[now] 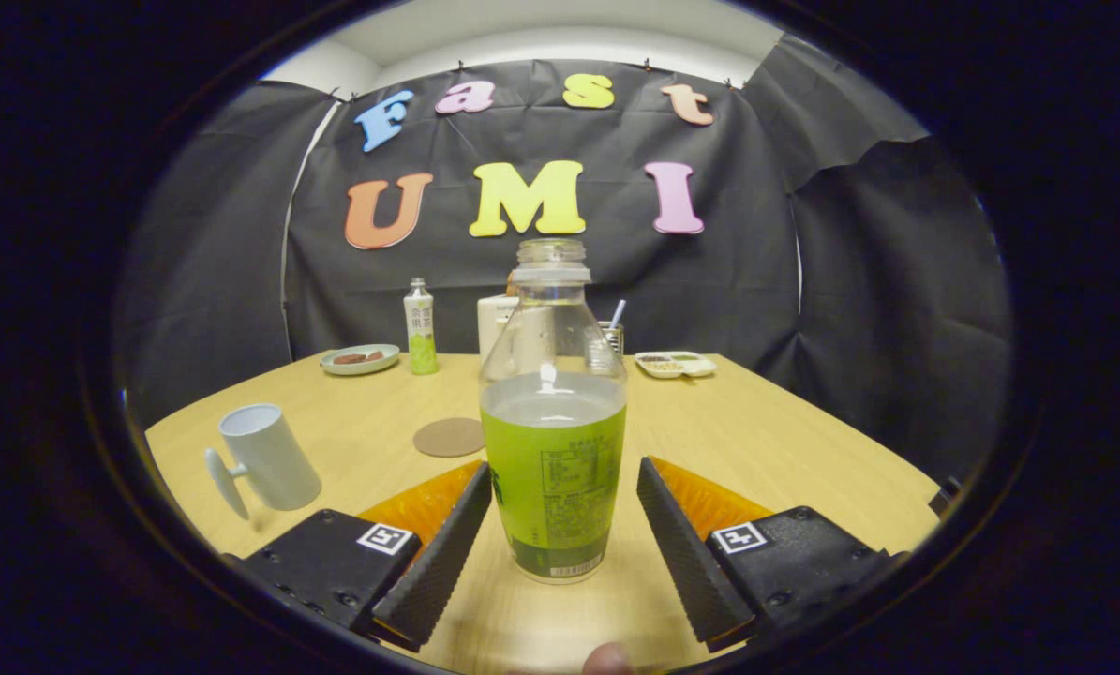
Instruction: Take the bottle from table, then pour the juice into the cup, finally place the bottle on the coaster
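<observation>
A clear, uncapped bottle, about half full of green juice, stands upright on the wooden table. It sits between the two fingers of my gripper. The left fingertip is at or near the bottle's side and the right one has a small gap, so the gripper is open. To the left of the left finger stands a white cup, its handle pointing left. A round brown coaster lies flat just beyond the left finger, between the cup and the bottle.
At the table's far edge are a small plate with food, a small green-labelled bottle, a white container, a glass with a straw and a divided white tray. A person's fingertip shows behind the fingers.
</observation>
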{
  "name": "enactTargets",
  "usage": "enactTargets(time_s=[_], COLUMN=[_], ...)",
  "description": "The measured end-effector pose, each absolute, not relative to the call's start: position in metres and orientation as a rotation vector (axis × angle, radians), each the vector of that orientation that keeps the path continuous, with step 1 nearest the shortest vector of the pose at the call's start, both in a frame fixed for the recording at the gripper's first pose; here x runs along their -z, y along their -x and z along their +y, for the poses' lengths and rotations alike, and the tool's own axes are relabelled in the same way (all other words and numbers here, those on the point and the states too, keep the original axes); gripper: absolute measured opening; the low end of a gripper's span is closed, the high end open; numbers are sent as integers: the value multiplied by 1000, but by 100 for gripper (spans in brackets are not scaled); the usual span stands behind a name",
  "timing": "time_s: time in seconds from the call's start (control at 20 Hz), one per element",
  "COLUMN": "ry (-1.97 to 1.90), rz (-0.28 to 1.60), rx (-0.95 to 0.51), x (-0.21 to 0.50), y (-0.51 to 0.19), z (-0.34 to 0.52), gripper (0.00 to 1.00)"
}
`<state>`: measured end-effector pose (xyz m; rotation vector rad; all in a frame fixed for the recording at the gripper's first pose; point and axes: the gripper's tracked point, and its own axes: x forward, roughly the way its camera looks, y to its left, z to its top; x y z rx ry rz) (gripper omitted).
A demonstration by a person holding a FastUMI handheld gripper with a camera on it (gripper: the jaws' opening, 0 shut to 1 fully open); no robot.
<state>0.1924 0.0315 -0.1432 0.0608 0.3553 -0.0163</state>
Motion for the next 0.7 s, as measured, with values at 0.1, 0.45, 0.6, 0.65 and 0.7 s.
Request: enactTargets(time_s=[0.1,0.45,0.6,0.65,0.7], ry=[-60,8,100,145,196], rz=[362,386,352,343,330], rx=[29,24,-26,-40,-54], x=[143,137,117,112,104], y=[-197,-206,-209,-212,-214], z=[29,44,62,67,72], gripper=[97,79,76,76,75])
